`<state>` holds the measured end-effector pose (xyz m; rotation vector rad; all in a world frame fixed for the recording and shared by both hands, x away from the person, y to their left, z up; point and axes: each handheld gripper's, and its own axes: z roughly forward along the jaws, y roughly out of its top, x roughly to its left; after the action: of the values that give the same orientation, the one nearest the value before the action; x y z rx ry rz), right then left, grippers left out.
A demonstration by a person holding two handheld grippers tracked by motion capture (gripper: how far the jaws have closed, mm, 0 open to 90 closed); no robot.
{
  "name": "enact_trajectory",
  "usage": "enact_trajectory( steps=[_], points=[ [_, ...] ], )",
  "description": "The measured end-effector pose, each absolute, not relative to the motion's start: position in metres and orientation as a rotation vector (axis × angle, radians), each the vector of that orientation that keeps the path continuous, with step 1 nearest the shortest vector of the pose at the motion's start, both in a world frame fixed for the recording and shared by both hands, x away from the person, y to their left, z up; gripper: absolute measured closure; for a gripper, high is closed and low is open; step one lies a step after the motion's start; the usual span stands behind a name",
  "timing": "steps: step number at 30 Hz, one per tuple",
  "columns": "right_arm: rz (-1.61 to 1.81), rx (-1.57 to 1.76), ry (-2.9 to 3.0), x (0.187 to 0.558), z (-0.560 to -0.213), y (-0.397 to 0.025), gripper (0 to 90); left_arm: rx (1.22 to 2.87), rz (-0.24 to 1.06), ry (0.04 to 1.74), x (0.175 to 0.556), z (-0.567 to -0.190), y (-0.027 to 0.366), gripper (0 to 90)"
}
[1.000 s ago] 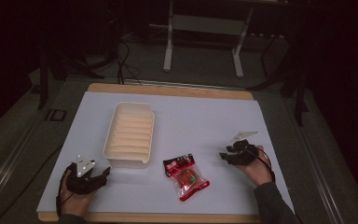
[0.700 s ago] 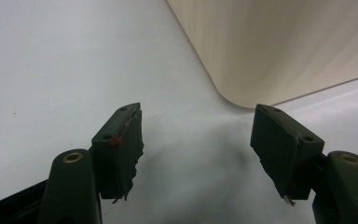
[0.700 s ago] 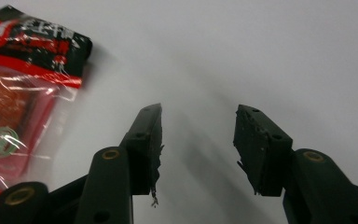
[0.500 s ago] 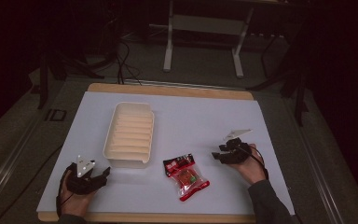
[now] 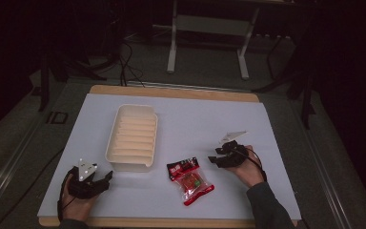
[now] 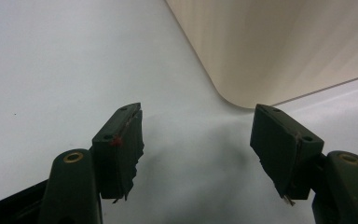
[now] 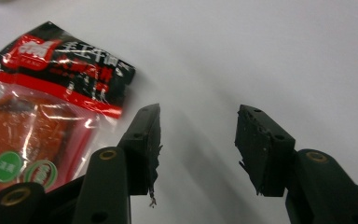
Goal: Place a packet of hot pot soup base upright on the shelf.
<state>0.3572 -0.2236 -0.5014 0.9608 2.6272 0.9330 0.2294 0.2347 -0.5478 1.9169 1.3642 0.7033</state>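
lying flat on the white tabletop (image 5: 276,191), near the front edge: a red snack packet (image 5: 190,179), with its black and red printed end toward the far side. just to the right of it, close but not touching: the right tongs (image 5: 215,160), held in a hand, wide open with nothing between the jaws. seen in the right gripper view: the same red snack packet (image 7: 42,112) beside the left jaw, bare white between the two jaws. off at the front left corner: the left tongs (image 5: 108,177), also held in a hand, open and holding nothing, well apart from the packet. just past the left tongs: a long cream tray (image 5: 133,137) with ridges inside, standing to the left of the packet. seen in the left gripper view: the rounded corner of the cream tray (image 6: 279,51) beyond the open jaws, close but not touched.
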Motion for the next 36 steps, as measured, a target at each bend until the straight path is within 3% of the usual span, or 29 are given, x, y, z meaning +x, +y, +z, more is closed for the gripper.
enact_trajectory(
  steps=[29, 36],
  points=[
    [1.010, 0.878, 2.707, 0.357, -0.505, -0.179, 48.2, 1.920, 0.705, 1.363, 0.229, -0.548, 0.234, 34.3],
    [1.022, 0.869, 2.724, 0.358, -0.509, -0.170, 43.9, 1.921, 0.704, 1.362, 0.229, -0.548, 0.234, 34.3]
  ],
)
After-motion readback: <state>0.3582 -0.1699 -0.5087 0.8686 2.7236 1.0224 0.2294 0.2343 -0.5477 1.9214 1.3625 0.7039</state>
